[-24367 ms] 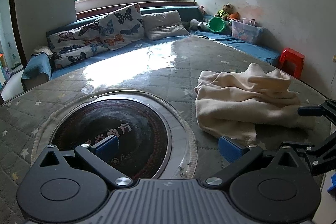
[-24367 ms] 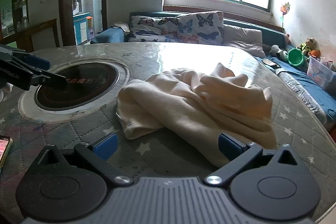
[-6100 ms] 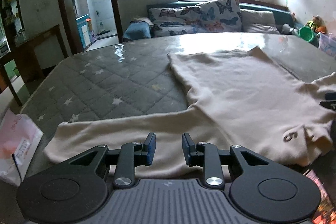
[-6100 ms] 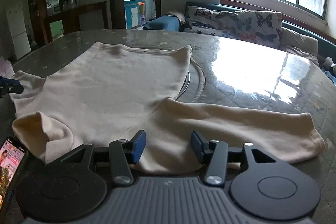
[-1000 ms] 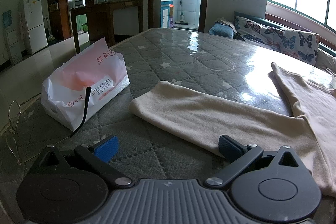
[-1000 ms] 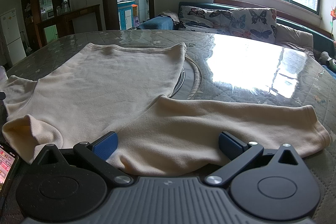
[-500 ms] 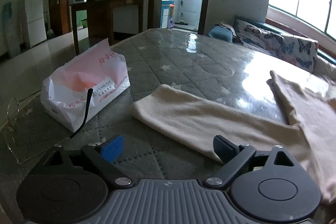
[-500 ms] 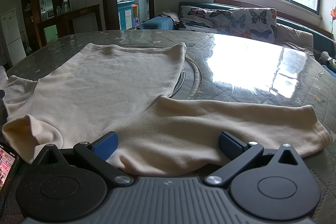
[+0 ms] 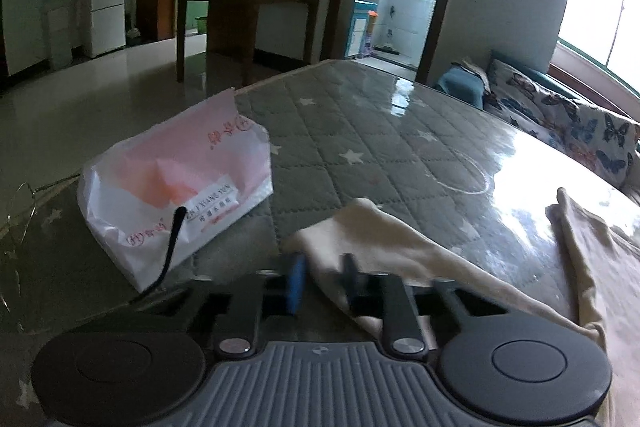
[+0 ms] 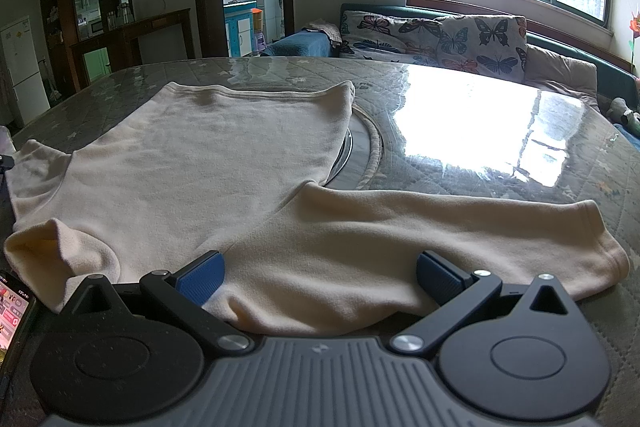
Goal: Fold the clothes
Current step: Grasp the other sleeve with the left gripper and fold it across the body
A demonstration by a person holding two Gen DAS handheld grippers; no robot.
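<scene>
A cream sweater [image 10: 224, 155] lies spread flat on the quilted, glass-topped table [image 10: 500, 131]. In the left wrist view its left sleeve [image 9: 400, 247] runs across the table towards my left gripper [image 9: 324, 283]. That gripper's jaws are closing, the blue pads pinch the sleeve's cuff end, and the cuff is lifted a little off the table. My right gripper [image 10: 320, 275] stands open low over the right sleeve [image 10: 440, 227], near the shoulder, with cloth lying between its fingers but not pinched.
A pink and white plastic bag [image 9: 176, 195] with a black strap [image 9: 170, 251] sits just left of the left gripper. A phone [image 10: 12, 311] lies at the table's near left edge. A round inset plate [image 10: 360, 147] shows beside the sweater. A butterfly-cushioned sofa [image 10: 440, 35] stands beyond.
My left gripper moved onto the sleeve's cuff and its jaws went from wide open to closed on it, lifting the cuff slightly. The right gripper has not moved.
</scene>
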